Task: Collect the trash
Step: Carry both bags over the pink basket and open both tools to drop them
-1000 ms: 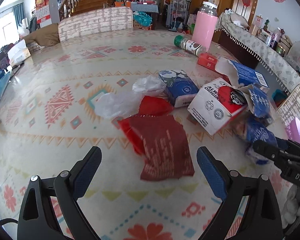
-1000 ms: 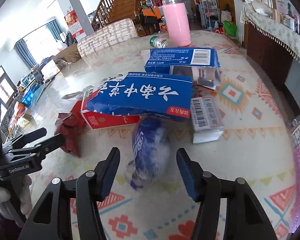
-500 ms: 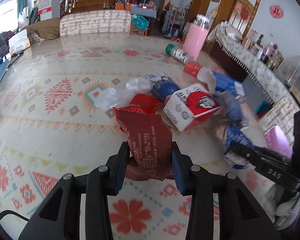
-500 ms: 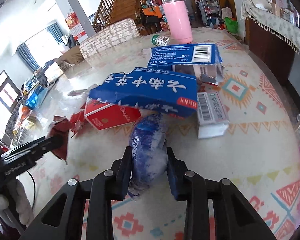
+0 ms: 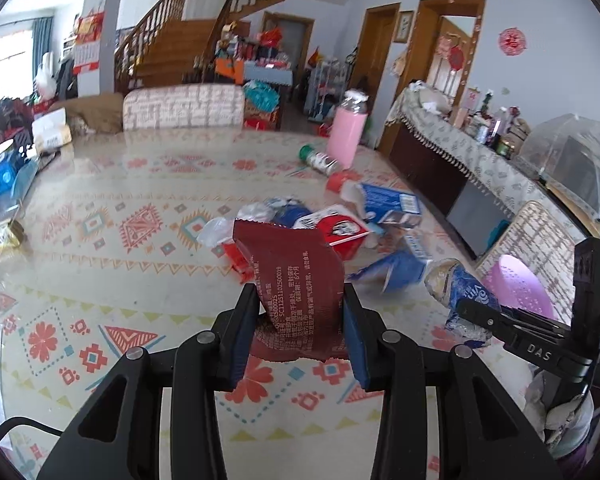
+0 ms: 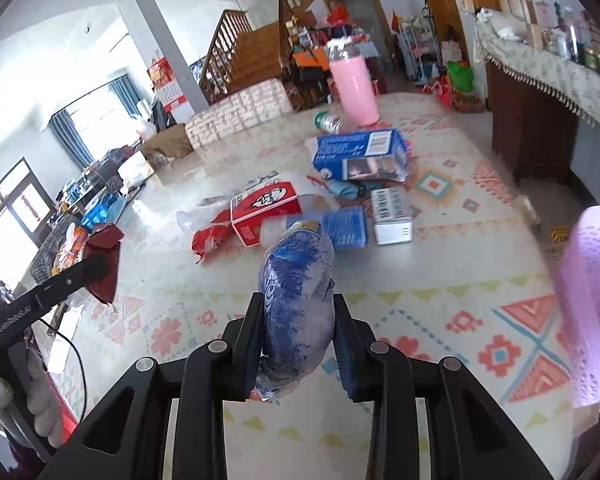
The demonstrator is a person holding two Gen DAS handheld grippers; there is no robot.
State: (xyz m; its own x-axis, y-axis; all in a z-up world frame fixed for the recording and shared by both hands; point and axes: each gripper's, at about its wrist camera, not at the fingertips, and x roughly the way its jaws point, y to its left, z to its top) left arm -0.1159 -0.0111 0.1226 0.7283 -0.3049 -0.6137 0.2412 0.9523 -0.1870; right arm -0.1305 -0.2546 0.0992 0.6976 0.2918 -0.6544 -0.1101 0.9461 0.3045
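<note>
Left gripper [image 5: 300, 320], mine: clenched on dark red wrapper [image 5: 296, 280], frame centre, lifted off table [image 5: 140, 280]. Right gripper [image 6: 296, 336]: clamping crumpled blue wrapper [image 6: 298, 292], centre. Remaining litter: upper middle.

Left gripper [image 5: 300, 332] and right gripper [image 6: 296, 340] clamped, each raised.

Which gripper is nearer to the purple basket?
Right. The right gripper, holding a blue wrapper, is just beside the purple basket; the left gripper is farther across.
</note>
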